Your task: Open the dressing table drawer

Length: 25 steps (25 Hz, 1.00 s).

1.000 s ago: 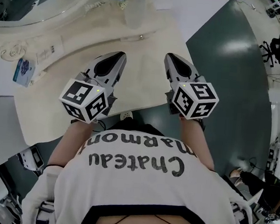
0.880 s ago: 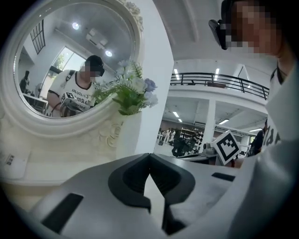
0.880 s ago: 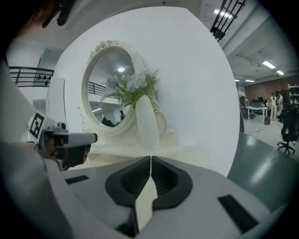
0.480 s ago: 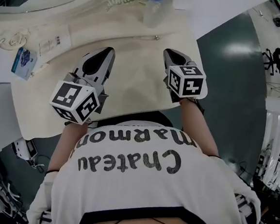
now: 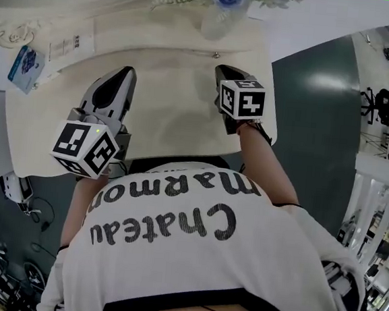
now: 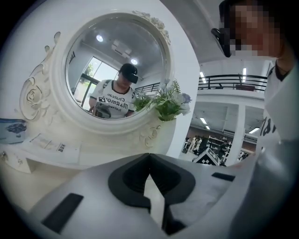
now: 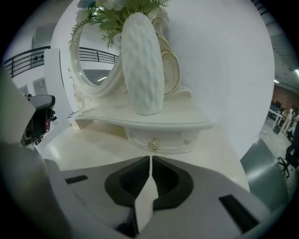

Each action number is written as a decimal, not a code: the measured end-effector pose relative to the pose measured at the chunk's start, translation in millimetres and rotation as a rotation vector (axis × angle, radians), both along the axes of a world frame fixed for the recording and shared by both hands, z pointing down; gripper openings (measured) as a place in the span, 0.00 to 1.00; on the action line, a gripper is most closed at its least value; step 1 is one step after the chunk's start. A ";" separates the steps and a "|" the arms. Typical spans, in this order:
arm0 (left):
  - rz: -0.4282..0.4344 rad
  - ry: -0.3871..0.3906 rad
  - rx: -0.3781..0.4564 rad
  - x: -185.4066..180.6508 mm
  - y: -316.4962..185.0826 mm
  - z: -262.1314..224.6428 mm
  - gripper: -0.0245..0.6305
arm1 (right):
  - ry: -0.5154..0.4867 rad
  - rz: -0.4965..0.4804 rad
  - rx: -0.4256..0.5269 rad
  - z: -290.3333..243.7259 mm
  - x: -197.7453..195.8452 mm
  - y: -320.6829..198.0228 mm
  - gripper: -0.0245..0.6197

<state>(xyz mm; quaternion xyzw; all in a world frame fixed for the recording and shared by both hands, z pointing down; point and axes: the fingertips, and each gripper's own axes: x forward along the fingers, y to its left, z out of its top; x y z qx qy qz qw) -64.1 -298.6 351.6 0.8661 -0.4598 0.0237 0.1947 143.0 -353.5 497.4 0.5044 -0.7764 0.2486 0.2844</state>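
Small cream curved drawer [image 7: 161, 136] is closed on the cream counter [image 7: 88, 156], twelve o'clock of the right gripper [image 7: 150, 161], untouched. Right and left gripper [image 6: 149, 156] jaws are together and empty. Opening is outstanding.

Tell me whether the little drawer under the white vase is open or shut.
Shut. The drawer front sits flush under the shelf, nothing touching its knob.
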 end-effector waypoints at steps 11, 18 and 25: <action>-0.084 -0.019 0.007 -0.6 0.0 -6.5 0.07 | -0.032 -0.059 -0.025 4.2 -6.4 -18.5 0.35; -0.121 -0.033 0.004 -7.4 1.4 -7.9 0.07 | -0.158 0.060 -0.056 3.8 -3.5 -31.2 0.33; -0.127 -0.037 -0.002 -8.0 1.1 -4.9 0.07 | -0.194 0.120 -0.057 5.6 -4.3 -37.1 0.23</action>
